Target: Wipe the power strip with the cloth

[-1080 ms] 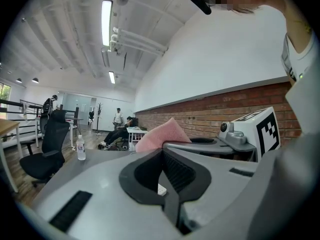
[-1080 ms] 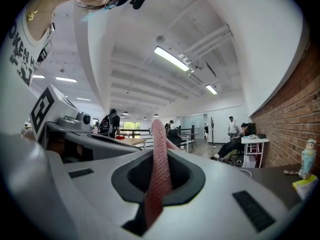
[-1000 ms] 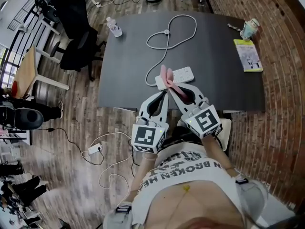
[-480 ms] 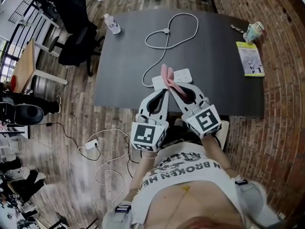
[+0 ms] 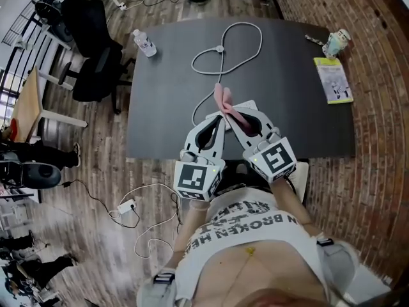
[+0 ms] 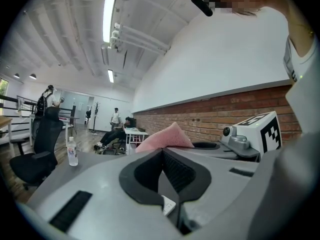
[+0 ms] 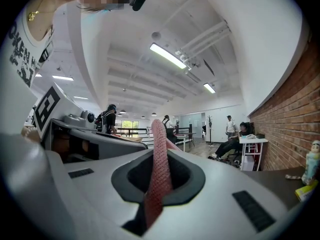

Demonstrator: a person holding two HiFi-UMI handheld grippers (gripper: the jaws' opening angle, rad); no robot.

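L gripper [image 5: 218,120]: jaws closed on each other, nothing held. Tips sit over the near-left part of the strip. A white socket corner shows below the jaw line in the left gripper view.
cloth [image 5: 222,98]: pink, free end pokes out past the tips toward the far side, hanging above the strip.
R gripper [image 5: 229,112]: clamped on the cloth, just beside L, tips almost touching.
power strip [image 5: 246,103]: white, flat on the dark table [image 5: 166,94], near-centre, directly under both sets of tips.
axis: long axis prob. runs left-right, right end a bit farther. Strip is mostly covered in head view, so not 100% sure.
cable [image 5: 220,47]: leaves the strip's left end, loops off to the far side.
key relation: strip is below the tips, not ahead of them. R is the working hand since it has the cloth; L is equally near but empty.
next (my guess): drop the cloth onto the strip, stroke along the long axis, L pins the left end.
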